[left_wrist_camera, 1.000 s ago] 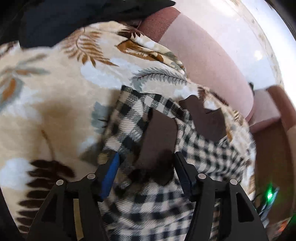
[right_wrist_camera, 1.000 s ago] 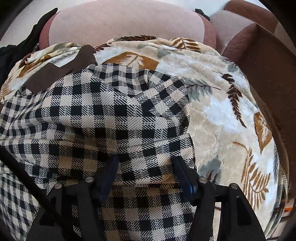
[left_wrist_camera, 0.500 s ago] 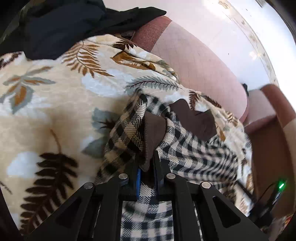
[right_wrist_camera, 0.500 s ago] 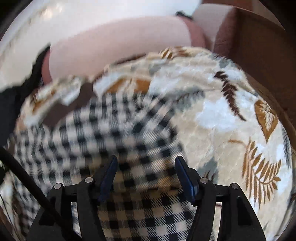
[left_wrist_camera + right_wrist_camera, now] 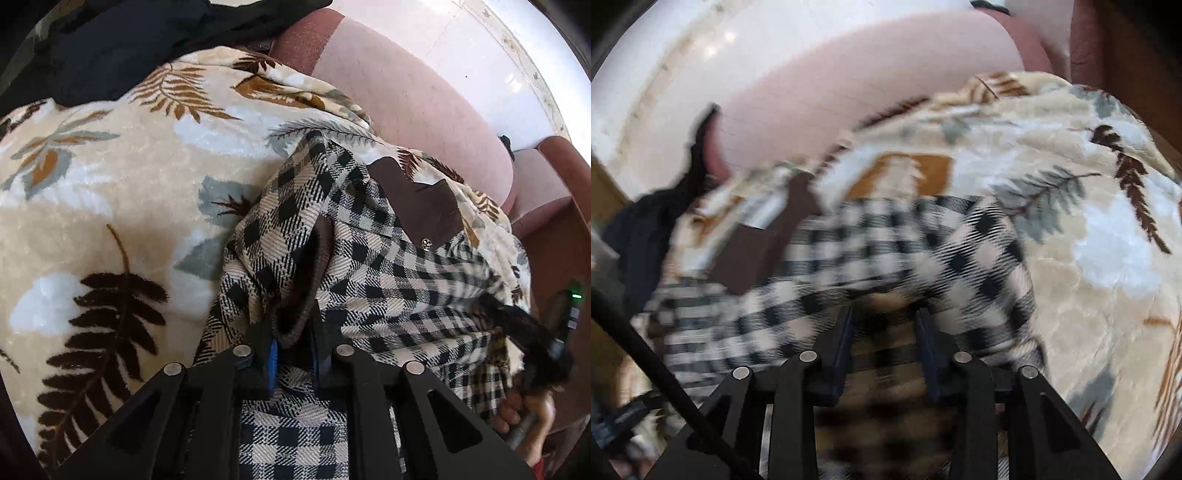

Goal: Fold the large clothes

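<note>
The left tongs (image 5: 291,347) pinched a bunched fold of the shirt (image 5: 388,280), which stretched away rightward over the blanket (image 5: 110,184). The right tongs (image 5: 882,332) stood narrowed around cloth; blur hid whether they gripped.

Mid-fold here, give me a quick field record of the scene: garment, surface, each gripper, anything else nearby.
garment: black-and-cream checked shirt with brown collar patches, bunched and partly lifted
surface: leaf-print blanket over a pink sofa
left gripper: shut on a fold of the shirt
right gripper: narrowed around shirt fabric; view is motion-blurred, so grip is uncertain
other: dark clothing piled at the blanket's far edge
</note>
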Tool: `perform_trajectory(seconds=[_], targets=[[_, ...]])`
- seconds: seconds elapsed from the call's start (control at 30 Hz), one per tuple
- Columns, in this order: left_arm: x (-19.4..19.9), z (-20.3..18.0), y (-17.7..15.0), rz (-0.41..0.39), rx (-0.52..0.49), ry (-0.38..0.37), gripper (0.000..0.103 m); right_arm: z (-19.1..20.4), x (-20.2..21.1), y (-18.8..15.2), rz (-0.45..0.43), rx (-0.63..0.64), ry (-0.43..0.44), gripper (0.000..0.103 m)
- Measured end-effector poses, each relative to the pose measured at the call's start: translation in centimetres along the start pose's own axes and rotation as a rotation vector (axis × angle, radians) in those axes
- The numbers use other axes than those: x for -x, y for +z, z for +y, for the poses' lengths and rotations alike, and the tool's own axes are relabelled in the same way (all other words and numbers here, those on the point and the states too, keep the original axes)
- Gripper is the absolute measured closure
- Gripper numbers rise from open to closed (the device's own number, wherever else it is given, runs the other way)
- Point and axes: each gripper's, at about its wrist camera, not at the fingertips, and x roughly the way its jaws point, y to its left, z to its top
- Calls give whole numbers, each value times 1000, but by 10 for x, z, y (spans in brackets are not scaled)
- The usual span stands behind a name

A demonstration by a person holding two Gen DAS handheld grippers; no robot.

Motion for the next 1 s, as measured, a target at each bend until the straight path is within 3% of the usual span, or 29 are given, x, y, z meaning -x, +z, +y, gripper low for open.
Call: perform_trajectory(seconds=[0.07, 0.1, 0.13, 0.17, 0.27, 0.33, 0.47, 0.67, 0.9, 0.93, 0.97, 1.0], targets=[[-1, 0, 1, 2, -3, 2, 87, -19, -6, 7, -35, -37, -121, 71], [-1, -1, 0, 1, -11, 6, 87, -33, -6, 12, -69, -56, -287, 67], [-2, -2, 1, 1, -17, 8, 87, -44, -4, 15, -89, -70, -388, 64], [-1, -3, 1, 2, -24, 10, 87, -55, -1, 15, -100, -101, -417, 64], [2, -6, 1, 2, -35, 6, 87, -95, 21, 20, -124, -322, -168, 62], [2, -6, 1, 3, -32, 1, 86, -97, 32, 23, -152, -344, -70, 56], [2, -7, -1, 3, -41, 4, 86, -74, 34, 29, -145, -267, 1, 54], [3, -16, -6, -18, -95, 46, 85, -47, 6, 24, -29, -220, 80, 54], [-2, -29, -13, -22, -166, 92, 77, -33, -39, 44, 171, -217, -48, 57], [-2, -30, -13, -21, -167, 94, 76, -28, -44, 49, 197, -197, -82, 65], [-3, -30, -13, -18, -166, 94, 76, -22, -49, 54, 222, -166, -147, 90], [-3, -30, -12, -16, -164, 92, 76, -14, -52, 58, 236, -125, -207, 94]])
